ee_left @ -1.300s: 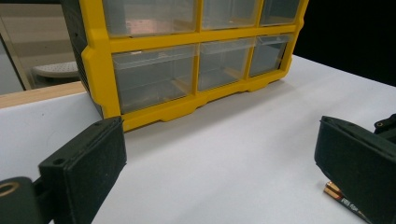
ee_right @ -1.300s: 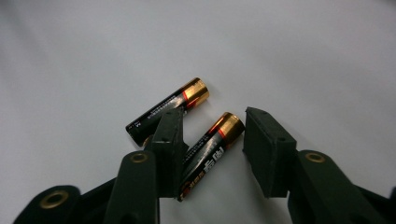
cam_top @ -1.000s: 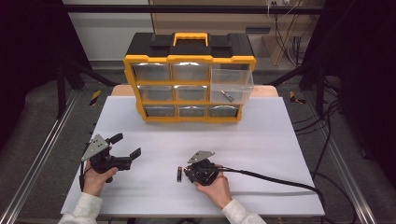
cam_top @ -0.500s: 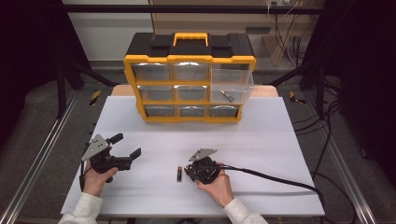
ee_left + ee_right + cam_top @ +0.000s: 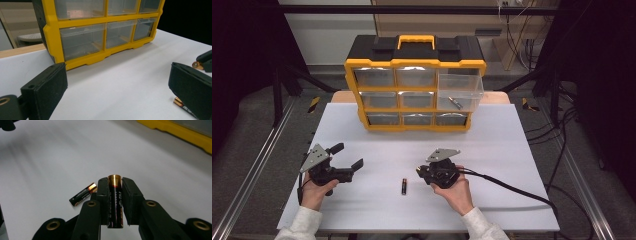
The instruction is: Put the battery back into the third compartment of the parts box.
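Right gripper view shows a black-and-gold battery (image 5: 115, 202) clamped lengthwise between the jaws of the right gripper (image 5: 115, 185), lifted off the white table (image 5: 162, 165). A second battery (image 5: 404, 186) lies flat on the table between the hands, while the left gripper (image 5: 346, 161) rests with jaws spread wide and empty, facing the yellow drawer cabinet (image 5: 414, 90).

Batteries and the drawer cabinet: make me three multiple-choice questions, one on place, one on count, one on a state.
1. Where does the loose battery lie?
A. on the table between the two grippers
B. in a drawer
C. on top of the cabinet

2. How many rows of drawers does the cabinet have?
A. two
B. three
C. five

3. What state is the right gripper in?
A. open and empty
B. shut on a battery
C. shut on a screw

Answers:
1 A, the high view shows it on the white table.
2 B, three rows show there.
3 B, the right gripper view shows the held battery clamped between the pads.
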